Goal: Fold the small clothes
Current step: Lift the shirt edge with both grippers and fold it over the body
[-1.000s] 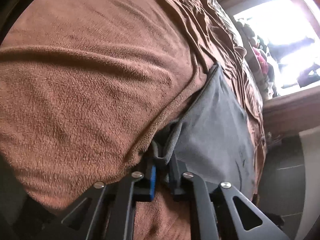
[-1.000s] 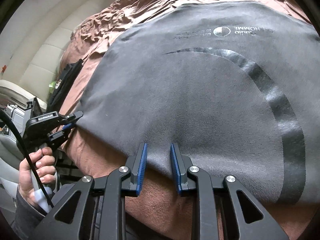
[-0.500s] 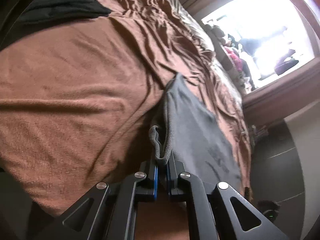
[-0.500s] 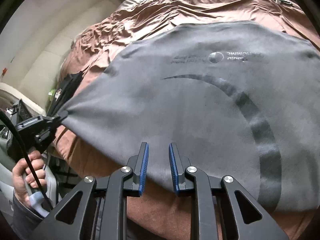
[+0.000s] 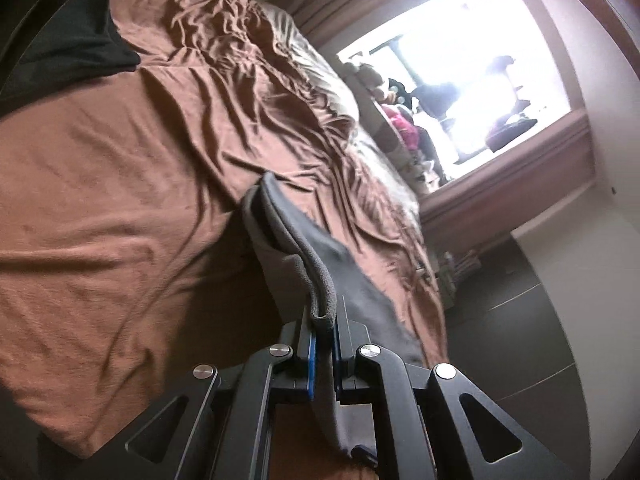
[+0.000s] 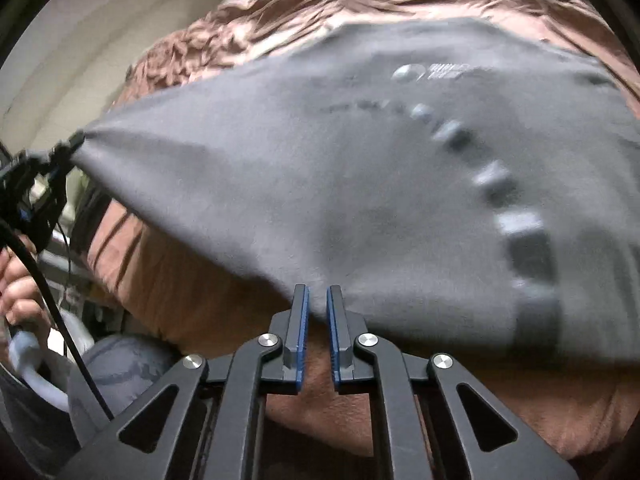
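Note:
A grey T-shirt (image 6: pixel 360 184) with a dark curved print lies on a brown blanket (image 6: pixel 200 292) over the bed. In the right wrist view its near hem rises to a point at my right gripper (image 6: pixel 316 300), whose jaws are closing, with the hem's edge pinched between the blue pads. At the far left of that view my left gripper (image 6: pixel 64 150), held in a hand (image 6: pixel 20 292), is shut on the shirt's stretched corner. In the left wrist view, my left gripper (image 5: pixel 323 326) clamps a rolled fold of the grey shirt (image 5: pixel 316 280), lifted off the blanket (image 5: pixel 120 208).
A black garment (image 5: pixel 68 56) lies at the bed's far left corner. A bright window (image 5: pixel 480 80) with clutter on its sill stands beyond the bed, with dark floor (image 5: pixel 520 320) to the right. A cream padded headboard (image 6: pixel 80 60) and grey-clad leg (image 6: pixel 120 368) show in the right wrist view.
My left gripper has risen with the shirt corner, pulling the cloth taut and off the blanket. My right jaws have narrowed onto the near hem, which now lifts at their tips.

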Available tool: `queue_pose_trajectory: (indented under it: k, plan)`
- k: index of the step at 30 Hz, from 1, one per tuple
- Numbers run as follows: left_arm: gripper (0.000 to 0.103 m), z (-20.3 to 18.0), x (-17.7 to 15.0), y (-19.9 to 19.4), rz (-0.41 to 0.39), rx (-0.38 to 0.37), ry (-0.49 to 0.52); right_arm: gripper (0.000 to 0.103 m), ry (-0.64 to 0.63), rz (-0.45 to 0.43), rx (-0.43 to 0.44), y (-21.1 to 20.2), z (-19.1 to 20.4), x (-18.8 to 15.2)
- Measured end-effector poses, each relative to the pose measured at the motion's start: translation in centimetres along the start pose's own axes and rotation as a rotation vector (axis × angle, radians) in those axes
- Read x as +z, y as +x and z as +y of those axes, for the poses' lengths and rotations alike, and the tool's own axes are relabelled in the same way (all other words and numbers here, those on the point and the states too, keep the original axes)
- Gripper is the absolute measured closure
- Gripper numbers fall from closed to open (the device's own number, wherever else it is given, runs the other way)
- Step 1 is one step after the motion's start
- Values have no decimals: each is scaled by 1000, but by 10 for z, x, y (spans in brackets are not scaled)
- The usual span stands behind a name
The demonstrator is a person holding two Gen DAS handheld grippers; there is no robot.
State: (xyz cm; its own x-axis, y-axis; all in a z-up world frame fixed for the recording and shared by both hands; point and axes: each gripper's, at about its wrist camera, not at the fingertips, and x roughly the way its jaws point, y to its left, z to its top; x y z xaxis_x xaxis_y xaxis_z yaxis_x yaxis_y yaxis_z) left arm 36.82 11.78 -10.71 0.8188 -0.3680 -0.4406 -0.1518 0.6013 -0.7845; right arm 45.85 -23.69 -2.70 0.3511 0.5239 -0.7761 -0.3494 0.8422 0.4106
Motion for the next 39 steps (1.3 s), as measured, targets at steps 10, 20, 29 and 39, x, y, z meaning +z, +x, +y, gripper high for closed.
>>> queue_pose_trajectory:
  k: [10,20,29,39]
  plan:
    - [97,27,-5,4,-84,-143,-167,97,15,0,-67,-1,-7,15]
    - [97,42,-15,12,-97,-167,-223,97,10,14,-126,33,-9,43]
    - [97,41,-16,15,-112,-169,-218,97,-22,9,-176,71,-7,104]
    - [97,47,-15,19,-100,-155,-240,97,-11,23,-218,105,-20,164]
